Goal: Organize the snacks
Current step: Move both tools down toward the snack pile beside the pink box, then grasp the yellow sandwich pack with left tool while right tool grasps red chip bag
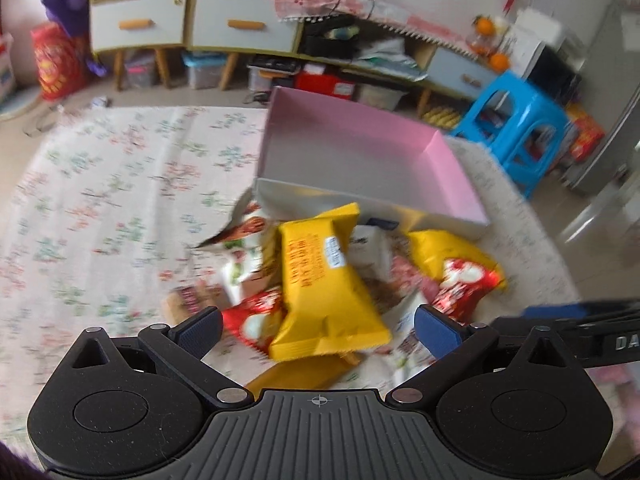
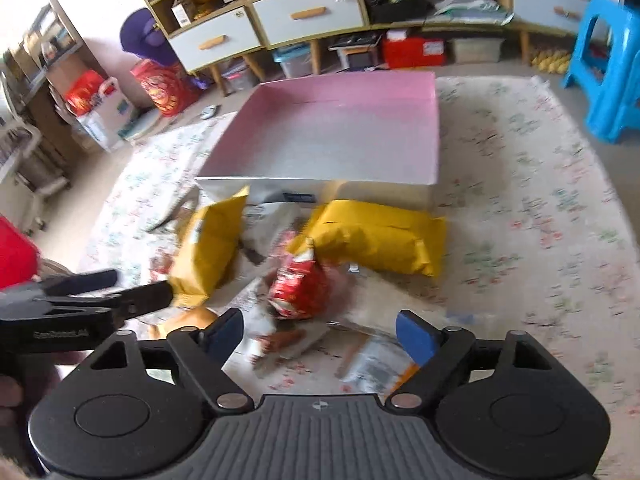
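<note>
Both tongs, left tongs (image 1: 316, 330) and right tongs (image 2: 320, 334), gape empty over the snack pile: two yellow packets (image 2: 376, 240), two red packets (image 1: 464, 284), beside one pink box (image 2: 344, 136) on the mat (image 2: 520, 184).

A pale floral cloth (image 1: 112, 184) is covering the surface that is carrying everything; whether a bed or a mat is lying beneath it cannot be told. A shallow box (image 2: 434, 136), pink inside with pale outer walls, is sitting open on the cloth. Just in front of its near wall a loose heap of snack packets is spreading across the cloth, overlapping one another. Two yellow packets (image 1: 320, 280) (image 2: 384, 240) are lying on either side of a red packet (image 2: 298, 288), with white wrappers (image 2: 372, 364) scattered beneath and around them. The far yellow packet is touching the box's near wall.
</note>
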Available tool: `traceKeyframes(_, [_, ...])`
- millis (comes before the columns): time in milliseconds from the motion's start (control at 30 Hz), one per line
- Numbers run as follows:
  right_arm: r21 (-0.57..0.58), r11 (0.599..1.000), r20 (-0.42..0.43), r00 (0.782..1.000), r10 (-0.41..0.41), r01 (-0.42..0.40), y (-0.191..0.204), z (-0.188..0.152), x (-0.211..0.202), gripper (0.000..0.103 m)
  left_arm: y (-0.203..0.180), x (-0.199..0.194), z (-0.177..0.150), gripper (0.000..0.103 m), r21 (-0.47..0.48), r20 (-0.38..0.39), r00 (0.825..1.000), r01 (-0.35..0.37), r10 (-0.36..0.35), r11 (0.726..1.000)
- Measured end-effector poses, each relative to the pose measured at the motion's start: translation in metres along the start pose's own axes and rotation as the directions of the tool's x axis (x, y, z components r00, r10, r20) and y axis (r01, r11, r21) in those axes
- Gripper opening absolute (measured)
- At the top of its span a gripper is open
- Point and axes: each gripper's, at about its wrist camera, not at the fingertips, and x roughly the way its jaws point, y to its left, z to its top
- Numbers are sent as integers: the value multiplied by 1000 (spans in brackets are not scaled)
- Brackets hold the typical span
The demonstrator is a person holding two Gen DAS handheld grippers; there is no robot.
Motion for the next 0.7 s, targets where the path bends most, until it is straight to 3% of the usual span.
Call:
traceKeyframes(100, [64,995,-8,997,78,-77,-3,3,6,72,10,8,2,93,-49,26,992,122,-121,991])
traceKeyframes(200, [133,982,-3,991,133,-132,-9,7,12,72,14,16,3,85,-67,38,987,160,-158,985])
traceKeyframes(333, [187,969,-12,986,167,-162,-11,12,22,66,15,25,4,77,-75,33,988,154,-152,985])
traceKeyframes(600, [155,984,-22,995,98,-94,-4,15,36,52,17,38,8,73,-63,53,986,160,-157,985])
traceKeyframes(700, [155,986,-15,997,71,-68,-5,18,40,43,16,45,8,66,-59,53,989,138,-135,989])
